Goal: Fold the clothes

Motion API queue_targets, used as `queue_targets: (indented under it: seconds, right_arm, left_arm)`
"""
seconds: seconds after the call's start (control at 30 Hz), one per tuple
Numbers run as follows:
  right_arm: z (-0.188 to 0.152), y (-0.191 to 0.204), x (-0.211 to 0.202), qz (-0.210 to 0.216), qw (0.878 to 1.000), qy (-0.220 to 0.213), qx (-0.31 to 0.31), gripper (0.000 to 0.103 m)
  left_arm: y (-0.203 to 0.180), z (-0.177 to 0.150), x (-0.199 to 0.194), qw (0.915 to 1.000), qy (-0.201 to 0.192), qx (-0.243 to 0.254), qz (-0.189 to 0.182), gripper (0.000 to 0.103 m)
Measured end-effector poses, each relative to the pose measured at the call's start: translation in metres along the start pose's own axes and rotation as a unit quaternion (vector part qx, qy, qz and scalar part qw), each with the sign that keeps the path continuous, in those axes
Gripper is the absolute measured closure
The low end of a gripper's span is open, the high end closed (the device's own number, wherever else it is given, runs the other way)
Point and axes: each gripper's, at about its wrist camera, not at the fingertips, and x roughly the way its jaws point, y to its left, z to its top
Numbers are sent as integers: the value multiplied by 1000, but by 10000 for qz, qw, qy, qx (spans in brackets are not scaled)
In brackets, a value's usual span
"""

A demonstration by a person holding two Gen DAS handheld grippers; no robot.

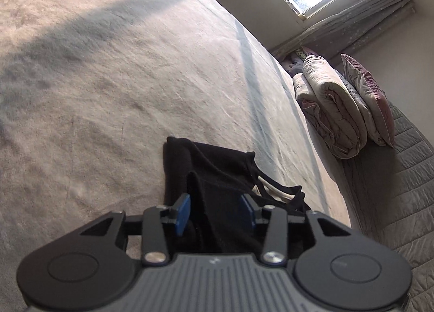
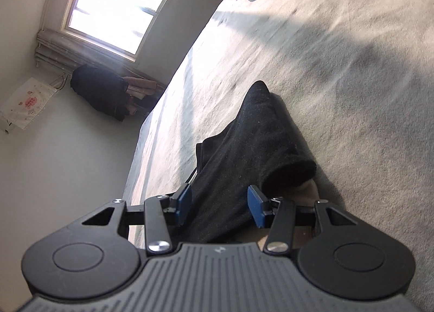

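Garment (image 1: 217,176), black, lies bunched on the bed (image 1: 108,81), running between both tools. Left tool (image 1: 215,213) and right tool (image 2: 221,205) stand apart, pads off cloth. Next: clamp its edges, spread flat.

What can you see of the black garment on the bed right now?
The black knit-looking garment lies bunched and partly folded on the pale fuzzy bedspread. Thin straps or hems trail off one side over a cream inner layer. It runs between the blue pads of both the left claw and the right claw, neither visibly pressing it.
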Motion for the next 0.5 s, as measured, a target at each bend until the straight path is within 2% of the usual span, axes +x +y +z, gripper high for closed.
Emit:
queue_targets:
  seconds: [0.07, 0.13, 0.17, 0.2, 0.3, 0.37, 0.43, 0.5]
  right_arm:
    - [0, 3, -4, -95, 10000, -22, -20, 53]
    - [-3, 7, -6, -202, 9997, -116, -84, 53]
    - [-5, 9, -8, -256, 9995, -164, -117, 53]
    - [-7, 12, -8, -352, 9991, -159, -201, 53]
    - [-13, 22, -8, -736, 9951, -115, -644, 53]
    - [-17, 30, -9, -1024, 9896, -79, -1004, 53]
    - [-20, 39, -9, -1218, 9852, -22, -1208, 53]
    - [-22, 48, -11, -1375, 9813, -7, -1347, 53]
  left_arm:
    - [-7, -7, -1, 9996, 34, 245, 131, 61]
    - [-15, -17, -1, 9975, -5, 585, 391, 67]
    - [-19, -22, -1, 9950, -94, 803, 584, 73]
    - [-23, -27, -2, 9915, -212, 1002, 798, 95]
    - [-29, -37, -7, 9766, -770, 1430, 1410, 102]
    - [-32, -36, -10, 9679, -939, 1592, 1703, 102]
    - [-32, -32, -18, 9676, -1128, 1566, 1629, 98]
    - [-33, -29, -28, 9704, -1291, 1478, 1409, 88]
